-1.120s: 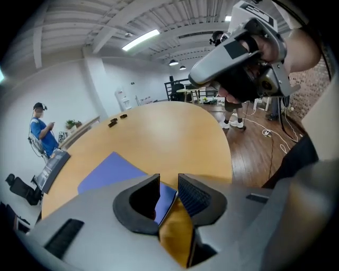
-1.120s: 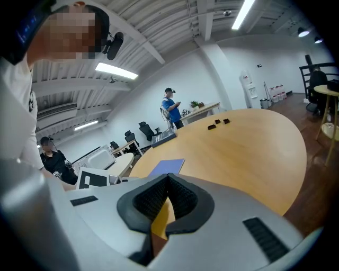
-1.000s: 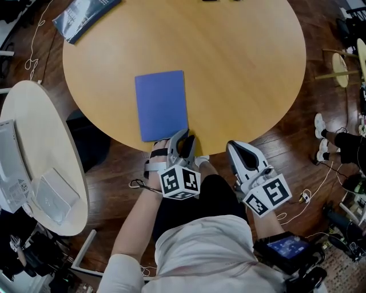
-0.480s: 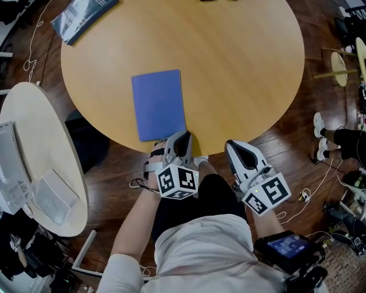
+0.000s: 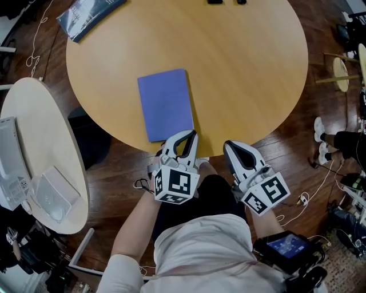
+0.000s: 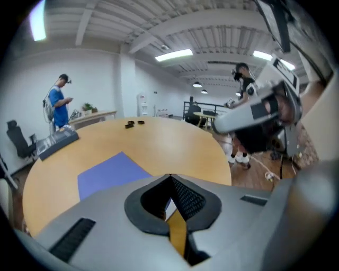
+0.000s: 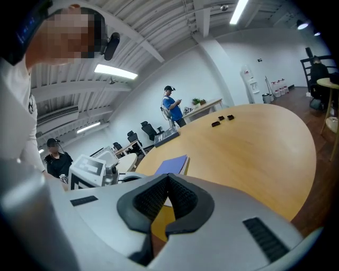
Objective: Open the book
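A closed blue book [image 5: 166, 105] lies flat on the round wooden table [image 5: 246, 74], near its front edge. My left gripper [image 5: 189, 135] is shut and holds nothing; its tips sit at the table edge, just off the book's near right corner. In the left gripper view the book [image 6: 108, 172] lies ahead and to the left of the closed jaws. My right gripper [image 5: 229, 144] is also shut and empty, below the table edge and to the right of the left one. The right gripper view shows the book [image 7: 172, 165] ahead on the table.
A dark book [image 5: 91, 14] lies at the table's far left, and small dark items [image 5: 223, 2] at its far edge. A white side table [image 5: 34, 143] with a white device [image 5: 54, 194] stands to the left. Cables and a person's shoes [image 5: 320, 123] are on the floor at right.
The left gripper has lifted and tilted a little, its tips staying by the book's near right corner. The right gripper has barely moved. The book lies as before.
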Available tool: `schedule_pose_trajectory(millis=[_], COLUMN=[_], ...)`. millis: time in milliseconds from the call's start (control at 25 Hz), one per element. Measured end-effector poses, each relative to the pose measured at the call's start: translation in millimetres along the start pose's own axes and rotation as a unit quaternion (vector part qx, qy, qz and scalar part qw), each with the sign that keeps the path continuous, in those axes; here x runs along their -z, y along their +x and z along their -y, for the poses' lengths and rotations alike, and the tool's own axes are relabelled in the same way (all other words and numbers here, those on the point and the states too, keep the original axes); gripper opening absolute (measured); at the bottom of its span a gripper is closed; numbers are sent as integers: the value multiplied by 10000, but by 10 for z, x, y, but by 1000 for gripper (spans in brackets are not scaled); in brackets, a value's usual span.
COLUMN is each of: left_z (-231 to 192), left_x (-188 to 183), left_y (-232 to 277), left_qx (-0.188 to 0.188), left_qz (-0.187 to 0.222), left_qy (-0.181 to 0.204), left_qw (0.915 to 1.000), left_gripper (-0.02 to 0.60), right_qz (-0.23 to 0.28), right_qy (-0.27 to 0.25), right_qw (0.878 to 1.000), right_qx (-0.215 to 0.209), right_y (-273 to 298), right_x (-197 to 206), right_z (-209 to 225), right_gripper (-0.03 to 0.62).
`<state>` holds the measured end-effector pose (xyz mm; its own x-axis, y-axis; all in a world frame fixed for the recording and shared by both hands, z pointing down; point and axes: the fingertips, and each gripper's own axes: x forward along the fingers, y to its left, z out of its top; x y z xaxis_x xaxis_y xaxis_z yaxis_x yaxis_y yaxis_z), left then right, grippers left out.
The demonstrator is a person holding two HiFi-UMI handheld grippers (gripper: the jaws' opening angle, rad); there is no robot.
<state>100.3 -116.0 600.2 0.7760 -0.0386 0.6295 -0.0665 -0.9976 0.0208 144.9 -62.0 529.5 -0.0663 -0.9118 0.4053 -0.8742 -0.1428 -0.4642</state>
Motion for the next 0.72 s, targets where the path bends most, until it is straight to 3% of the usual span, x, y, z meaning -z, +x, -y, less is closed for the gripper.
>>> schedule_pose_trajectory(millis=[160,360,560,720], left_z=[-226,-468,-741,-996], left_x=[-318,-435,-336,-161], left_y=[-300,-748,-1131,-1456], left_qx=[1,-190,-437,-858], left_qz=[646,1103,1624,1867], left_qy=[-858,-1327,-2375,-2531], left_qw=[9942,9848,9567,9454], left_gripper=[12,12,12,12], right_qz=[-30,-79,-151,-228], right_qy=[-48,-197,-342,-427], right_qw=[9999,9991,9978,9965], right_qx=[-137,-361,-556,-678], right_y=[127,331,486,610], right_x=[-54,-105,-136,-112], right_z=[-91,-340,-543,-737], right_gripper=[-3,-3,-3,-3])
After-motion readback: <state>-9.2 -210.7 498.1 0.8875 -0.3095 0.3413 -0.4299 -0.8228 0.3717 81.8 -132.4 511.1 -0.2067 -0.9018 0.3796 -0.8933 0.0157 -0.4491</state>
